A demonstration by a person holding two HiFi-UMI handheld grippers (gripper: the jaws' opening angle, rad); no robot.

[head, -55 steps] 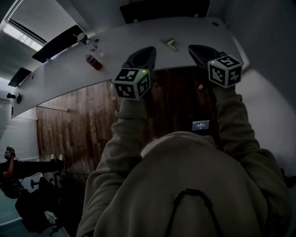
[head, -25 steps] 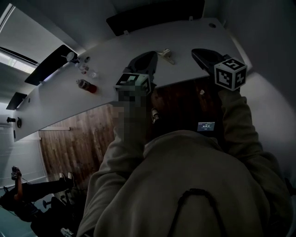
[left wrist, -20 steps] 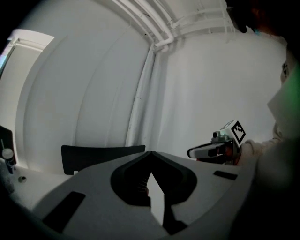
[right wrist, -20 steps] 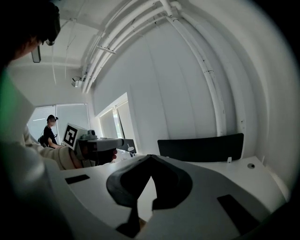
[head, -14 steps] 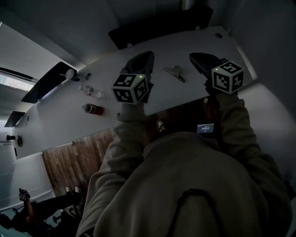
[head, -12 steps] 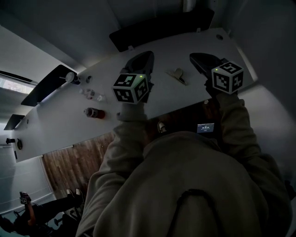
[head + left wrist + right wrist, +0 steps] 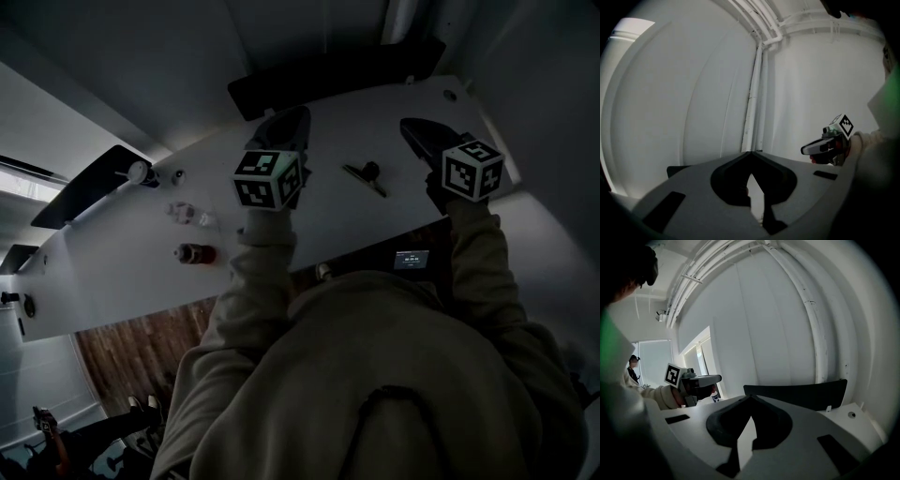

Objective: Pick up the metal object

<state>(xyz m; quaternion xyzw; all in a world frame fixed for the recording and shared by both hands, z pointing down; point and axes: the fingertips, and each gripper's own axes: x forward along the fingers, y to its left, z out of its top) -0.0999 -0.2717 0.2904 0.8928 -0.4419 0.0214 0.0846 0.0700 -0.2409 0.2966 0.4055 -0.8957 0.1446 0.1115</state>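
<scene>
Lying on the white table (image 7: 112, 272), the metal object (image 7: 364, 174) is seen between the two grippers and is touched by neither. The left gripper (image 7: 292, 117) is held over the table to the object's left, its jaws pressed together at the tips with nothing pinched. The right gripper (image 7: 411, 127) is held to the object's right, also closed and empty. A red container (image 7: 195, 253) and a clear bottle (image 7: 187, 214) are set well apart, further left.

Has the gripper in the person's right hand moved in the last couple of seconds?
Yes. The right gripper has gone forward: earlier it was at the white table's near edge, and now it is well over the tabletop.
</scene>
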